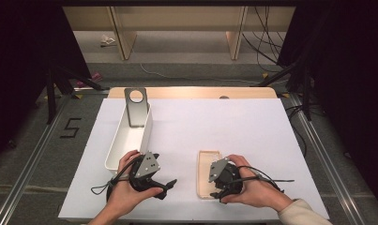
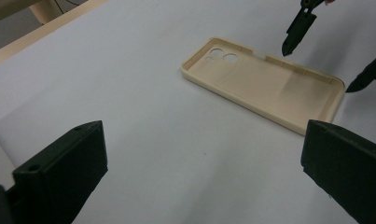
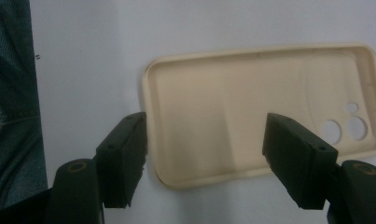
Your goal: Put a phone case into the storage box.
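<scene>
**Beige phone case on white bench, both hand-held grippers standing open**

Bench (image 1: 252, 126): flat white sheet over a pale wood top, wood edge showing at the far side. Matte, unmarked.

Phone case (image 1: 208, 172): near edge, right of centre, lying with its hollow side up. Beige or cream, smooth and slightly glossy, soft-looking raised rim, rounded corners. High view gives little more than an outline. Left gripper view (image 2: 265, 81) shows two large round camera holes plus a smaller one at the far corner, and notches cut in the rim. Right gripper view (image 3: 255, 112) shows the same holes from the other end and a faint paler band across the inner floor. No brand or lettering readable on it.

Right hand-held gripper (image 1: 223, 190): held in the right hand (image 1: 252, 185), jaws apart, black blocky plastic with screw holes. They straddle the near end of the case; one jaw looks to sit right against the rim, though contact is hard to judge. Grey three-cornered plate on top.

Left hand-held gripper (image 1: 165, 186): in the left hand (image 1: 125, 187), jaws wide apart over bare bench, well clear of the case, pointing toward it.

White tray (image 1: 130, 136): long, rectangular, smooth plastic, left of centre, running away from the person. A grey metal plate (image 1: 136, 107) with a round hole leans up at its far end.

Floor (image 1: 41, 140): a black "5" (image 1: 70, 127) marked left of the bench.
</scene>
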Demonstrator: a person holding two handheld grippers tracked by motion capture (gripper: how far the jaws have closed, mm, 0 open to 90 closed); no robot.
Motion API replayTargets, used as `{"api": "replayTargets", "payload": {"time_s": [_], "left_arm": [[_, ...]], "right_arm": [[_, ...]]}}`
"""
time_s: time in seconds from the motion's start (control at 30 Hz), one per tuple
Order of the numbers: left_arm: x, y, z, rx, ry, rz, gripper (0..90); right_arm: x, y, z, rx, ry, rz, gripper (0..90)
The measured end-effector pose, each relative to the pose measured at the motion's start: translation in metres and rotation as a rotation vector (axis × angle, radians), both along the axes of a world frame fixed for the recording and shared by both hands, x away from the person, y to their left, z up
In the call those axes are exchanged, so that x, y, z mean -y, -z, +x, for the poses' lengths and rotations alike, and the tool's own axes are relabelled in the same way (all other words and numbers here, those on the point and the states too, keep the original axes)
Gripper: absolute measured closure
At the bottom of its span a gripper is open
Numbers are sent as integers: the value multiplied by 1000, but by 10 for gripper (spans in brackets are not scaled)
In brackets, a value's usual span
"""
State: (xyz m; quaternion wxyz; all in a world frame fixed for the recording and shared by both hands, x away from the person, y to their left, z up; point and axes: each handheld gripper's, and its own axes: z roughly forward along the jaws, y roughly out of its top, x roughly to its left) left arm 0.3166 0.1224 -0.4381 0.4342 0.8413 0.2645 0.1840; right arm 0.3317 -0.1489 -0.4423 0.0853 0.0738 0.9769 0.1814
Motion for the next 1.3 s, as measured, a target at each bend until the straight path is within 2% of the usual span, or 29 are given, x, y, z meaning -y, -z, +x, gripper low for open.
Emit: {"api": "replayTargets", "payload": {"time_s": [0.13,0.23,0.43,0.63,0.7,0.83,0.9,1.03,1.07,1.3], "left_arm": [[0,0,0,-3,1,0,0],[0,1,0,-5,2,0,0],[1,1,1,-7,4,3,0],[1,1,1,-8,6,3,0],[1,1,1,-8,8,3,0],[1,2,1,-11,11,3,0],[1,2,1,-12,12,2,0],[2,2,0,-12,18,3,1],[3,2,0,-12,18,3,1],[4,3,0,-15,23,6,4]], "right_arm": [[-12,5,-3,14,-25,-98,331],[-16,8,-6,13,-32,-146,334],[-22,12,-7,15,-48,-197,354],[-27,13,-6,36,-66,-229,388],[-29,13,-8,25,-60,-243,403],[-31,13,-9,34,-75,-253,446],[-32,13,-10,31,-85,-249,495],[-34,12,-13,17,-98,-274,582],[-34,13,-13,22,-111,-267,597],[-37,13,-18,17,-142,-293,697]]}}
